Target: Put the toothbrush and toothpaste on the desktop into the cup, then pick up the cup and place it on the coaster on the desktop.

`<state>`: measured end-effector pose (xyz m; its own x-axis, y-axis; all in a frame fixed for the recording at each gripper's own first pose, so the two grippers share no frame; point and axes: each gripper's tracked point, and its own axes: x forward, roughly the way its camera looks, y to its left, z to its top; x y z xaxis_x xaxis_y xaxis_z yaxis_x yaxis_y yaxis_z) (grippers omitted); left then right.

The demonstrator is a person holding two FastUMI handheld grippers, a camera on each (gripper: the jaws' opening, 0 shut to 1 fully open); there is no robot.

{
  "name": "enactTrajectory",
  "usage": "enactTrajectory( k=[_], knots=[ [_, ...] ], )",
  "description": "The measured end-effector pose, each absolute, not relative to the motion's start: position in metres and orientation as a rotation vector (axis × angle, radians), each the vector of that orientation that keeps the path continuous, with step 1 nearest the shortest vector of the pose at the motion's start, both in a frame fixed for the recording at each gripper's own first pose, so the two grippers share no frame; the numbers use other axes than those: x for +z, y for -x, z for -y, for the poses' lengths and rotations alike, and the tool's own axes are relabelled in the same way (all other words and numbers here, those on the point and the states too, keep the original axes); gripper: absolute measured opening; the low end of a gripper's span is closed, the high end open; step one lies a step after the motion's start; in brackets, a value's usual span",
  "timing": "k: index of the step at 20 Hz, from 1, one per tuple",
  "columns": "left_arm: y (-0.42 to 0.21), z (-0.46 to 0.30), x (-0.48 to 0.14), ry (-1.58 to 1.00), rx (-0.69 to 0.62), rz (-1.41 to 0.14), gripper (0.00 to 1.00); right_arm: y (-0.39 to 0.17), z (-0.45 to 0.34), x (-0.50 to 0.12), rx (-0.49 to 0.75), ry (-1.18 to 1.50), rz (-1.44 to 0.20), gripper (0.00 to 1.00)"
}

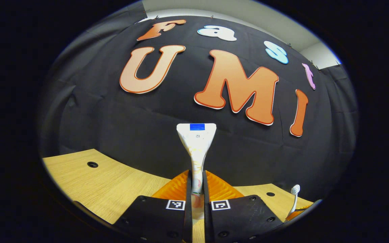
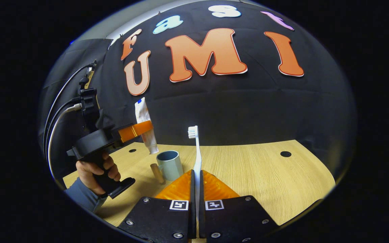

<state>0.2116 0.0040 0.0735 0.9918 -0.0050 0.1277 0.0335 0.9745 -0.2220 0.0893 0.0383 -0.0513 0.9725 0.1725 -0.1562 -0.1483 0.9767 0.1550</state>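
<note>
Toothpaste [image 1: 196, 148] stands upright in the left gripper view, pinched in the left claw [image 1: 197, 189] above the surface [image 1: 113, 182]. In the right gripper view, the toothbrush [image 2: 197, 158] is clamped upright in the right claw [image 2: 197, 185]; toothpaste hangs just above the cup [image 2: 170, 164], its tip off-centre. Lowering so, it may catch the rim and tip the cup.

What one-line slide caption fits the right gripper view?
Right gripper clamps a white toothbrush upright, while the left gripper holds a white toothpaste tube above the grey-blue cup on the wooden desktop.
</note>
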Motion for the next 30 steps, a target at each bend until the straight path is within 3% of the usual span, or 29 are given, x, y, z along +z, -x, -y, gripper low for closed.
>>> enactTrajectory(
  k=[8,13,20,23,26,28,30],
  knots=[
    [-0.259,-0.003,0.042,0.228,-0.004,0.116,0.14,-0.089,-0.033,-0.045,0.126,-0.138,-0.158,0.04],
    [-0.270,-0.004,0.001,0.229,0.005,0.026,0.14,-0.088,-0.032,-0.043,0.116,-0.142,-0.180,0.04],
    [-0.253,-0.006,-0.023,0.168,-0.014,-0.063,0.23,-0.109,-0.038,-0.036,0.116,-0.116,-0.175,0.04],
    [-0.239,-0.001,-0.021,0.132,-0.047,-0.066,0.37,-0.118,-0.043,-0.024,0.125,-0.104,-0.149,0.04],
    [-0.218,-0.005,0.001,0.077,-0.050,-0.014,0.80,-0.119,-0.052,-0.013,0.135,-0.116,-0.102,0.04],
    [-0.203,-0.018,0.010,0.078,-0.029,0.024,0.91,-0.124,-0.060,0.006,0.143,-0.115,-0.027,0.04],
    [-0.191,-0.025,0.007,0.061,-0.010,0.028,0.96,-0.127,-0.068,0.017,0.162,-0.128,0.016,0.04]
  ],
)
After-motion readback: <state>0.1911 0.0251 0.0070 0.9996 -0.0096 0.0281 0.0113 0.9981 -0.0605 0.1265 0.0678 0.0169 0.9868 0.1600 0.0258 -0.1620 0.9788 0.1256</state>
